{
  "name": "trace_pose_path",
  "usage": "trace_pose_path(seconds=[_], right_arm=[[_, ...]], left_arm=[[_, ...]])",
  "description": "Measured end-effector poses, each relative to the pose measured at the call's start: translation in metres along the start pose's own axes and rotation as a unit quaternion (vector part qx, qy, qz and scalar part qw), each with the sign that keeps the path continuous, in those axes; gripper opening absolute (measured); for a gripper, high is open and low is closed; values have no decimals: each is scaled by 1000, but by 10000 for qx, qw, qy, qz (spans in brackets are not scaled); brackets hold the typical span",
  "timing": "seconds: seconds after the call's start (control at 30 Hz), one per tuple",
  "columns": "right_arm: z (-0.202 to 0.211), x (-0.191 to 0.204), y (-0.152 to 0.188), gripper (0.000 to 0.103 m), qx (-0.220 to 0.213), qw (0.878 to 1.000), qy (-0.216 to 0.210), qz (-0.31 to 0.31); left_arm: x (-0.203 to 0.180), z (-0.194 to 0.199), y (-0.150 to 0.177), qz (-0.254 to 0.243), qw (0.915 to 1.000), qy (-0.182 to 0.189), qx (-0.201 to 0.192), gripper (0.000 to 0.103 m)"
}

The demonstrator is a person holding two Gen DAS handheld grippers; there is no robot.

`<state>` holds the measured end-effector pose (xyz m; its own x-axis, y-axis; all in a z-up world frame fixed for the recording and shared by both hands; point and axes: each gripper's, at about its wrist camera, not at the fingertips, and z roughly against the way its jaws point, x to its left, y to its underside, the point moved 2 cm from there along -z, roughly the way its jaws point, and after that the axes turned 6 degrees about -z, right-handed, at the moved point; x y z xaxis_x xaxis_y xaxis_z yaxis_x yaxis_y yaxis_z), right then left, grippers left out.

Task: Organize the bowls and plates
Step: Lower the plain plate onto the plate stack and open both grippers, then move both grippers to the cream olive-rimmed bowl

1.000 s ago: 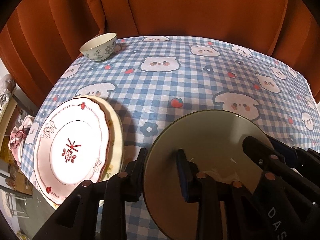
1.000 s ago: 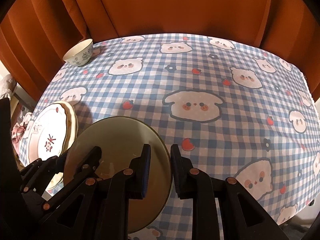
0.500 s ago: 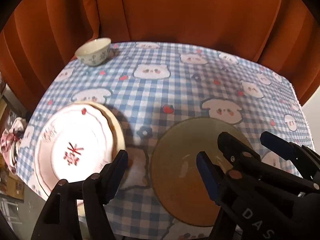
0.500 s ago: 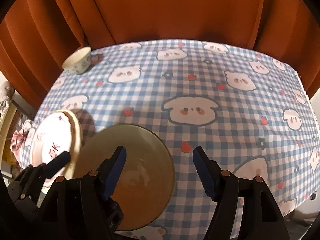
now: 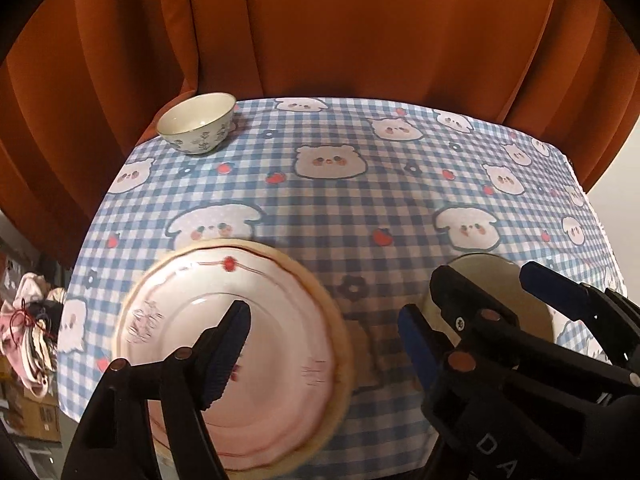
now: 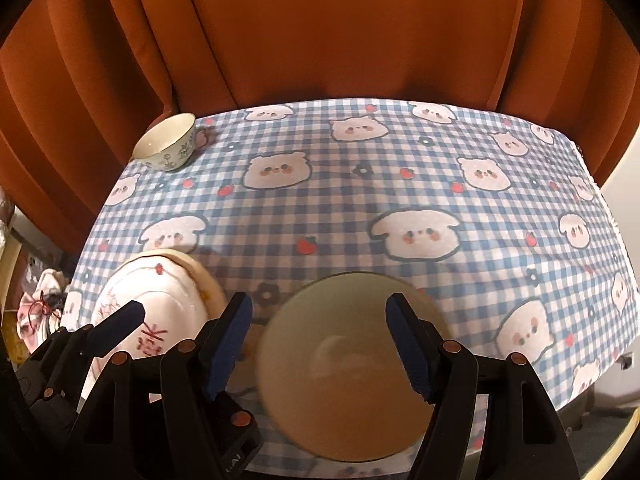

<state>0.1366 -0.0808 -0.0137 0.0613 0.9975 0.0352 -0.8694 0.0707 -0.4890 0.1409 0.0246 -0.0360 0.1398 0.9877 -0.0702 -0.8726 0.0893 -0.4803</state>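
A blue and white checked tablecloth (image 5: 344,208) covers the surface. It has a print of white bear and dog faces, small red strawberries and dark blue flowers. Behind the surface hangs an orange-brown curtain (image 5: 360,28) in long vertical folds, and it fills the whole background. At the left edge, beside the surface and lower, lies a bundle of pink and white cloth (image 5: 28,320) with a red string around it.
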Motion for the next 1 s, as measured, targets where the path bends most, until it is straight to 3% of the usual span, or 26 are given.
trace_pose_path(seconds=[0.5, 1.0], right_arm=[[-8, 92, 0, 73, -97, 9998, 76, -138], [-35, 150, -64, 75, -303, 9995, 32, 129]], left_arm=[[91, 6, -8, -167, 9998, -10, -115, 79], [142, -17, -69, 195, 9989, -268, -328, 79]])
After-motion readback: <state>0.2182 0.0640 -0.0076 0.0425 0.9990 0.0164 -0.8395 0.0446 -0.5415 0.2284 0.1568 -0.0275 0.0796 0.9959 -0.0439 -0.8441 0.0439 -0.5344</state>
